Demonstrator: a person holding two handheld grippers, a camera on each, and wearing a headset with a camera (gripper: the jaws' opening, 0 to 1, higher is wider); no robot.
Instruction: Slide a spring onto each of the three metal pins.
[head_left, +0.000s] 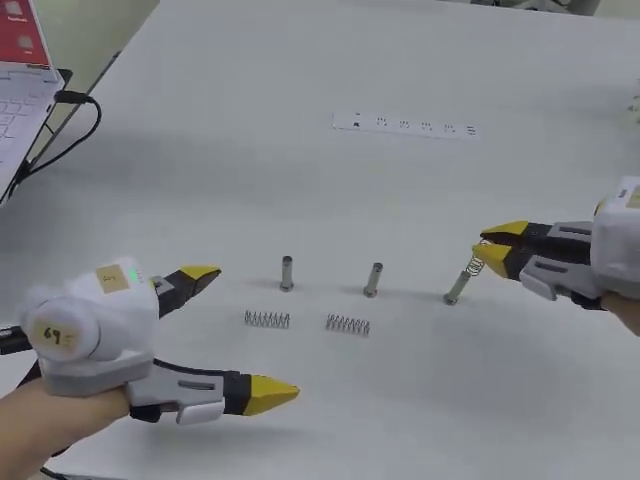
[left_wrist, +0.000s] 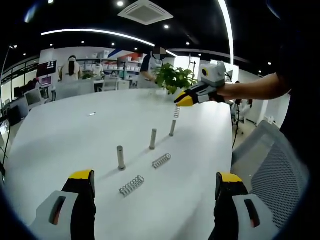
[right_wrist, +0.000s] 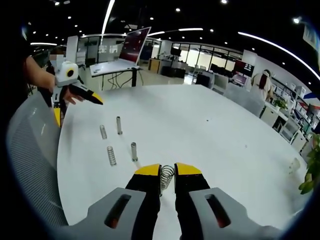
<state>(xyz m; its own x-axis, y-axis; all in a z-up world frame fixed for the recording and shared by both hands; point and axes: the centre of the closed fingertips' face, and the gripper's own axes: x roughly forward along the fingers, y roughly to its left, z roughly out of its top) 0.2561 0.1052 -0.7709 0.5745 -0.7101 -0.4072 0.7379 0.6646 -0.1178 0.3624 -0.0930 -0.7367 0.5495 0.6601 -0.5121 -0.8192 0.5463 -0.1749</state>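
While the right hand-held gripper (head_left: 492, 247) pinches a spring (head_left: 475, 264), the left hand-held gripper (head_left: 245, 333) gapes empty. Coils hide the top of the rightmost pin (head_left: 457, 288).

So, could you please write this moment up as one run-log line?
right gripper: shut on spring, at top of end pin | left gripper: open, hovering | two springs loose | two pins bare

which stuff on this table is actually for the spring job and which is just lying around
For the job:
- left pin, middle pin, right pin
- held spring, in the right gripper at the right pin's top
- left loose spring, right loose spring

Lying about:
- power strip
- laptop
- black cable
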